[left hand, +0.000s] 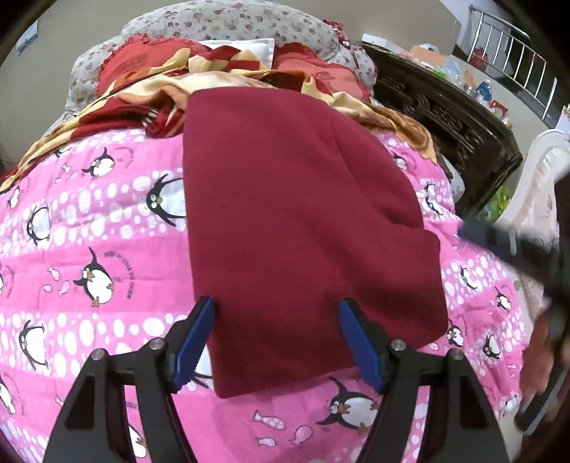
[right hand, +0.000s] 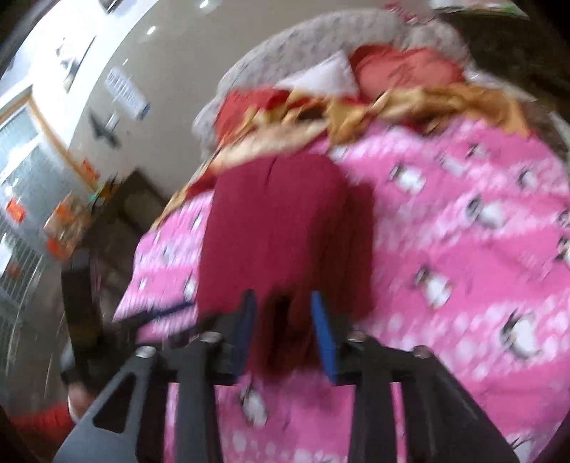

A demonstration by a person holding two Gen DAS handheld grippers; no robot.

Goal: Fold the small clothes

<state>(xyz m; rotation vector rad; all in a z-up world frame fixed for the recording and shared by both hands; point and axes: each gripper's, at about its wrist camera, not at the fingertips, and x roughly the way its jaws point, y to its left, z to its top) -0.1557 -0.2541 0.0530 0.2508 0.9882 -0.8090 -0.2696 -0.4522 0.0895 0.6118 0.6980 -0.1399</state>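
A dark red garment (left hand: 295, 220) lies folded flat on a pink penguin-print quilt (left hand: 89, 228). My left gripper (left hand: 278, 306) is open, its blue fingers (left hand: 199, 334) straddling the garment's near edge, just above it. In the blurred right wrist view, the garment (right hand: 278, 220) also shows, and my right gripper (right hand: 283, 302) has its blue fingers (right hand: 326, 334) partly apart with a fold of red cloth between them. The right gripper also shows blurred at the right edge of the left wrist view (left hand: 527, 256).
A red and yellow blanket (left hand: 199, 74) and floral pillows (left hand: 228, 21) lie at the far end of the bed. A dark carved wooden headboard or cabinet (left hand: 445, 117) stands to the right, with a white plastic chair (left hand: 545, 171) beside it.
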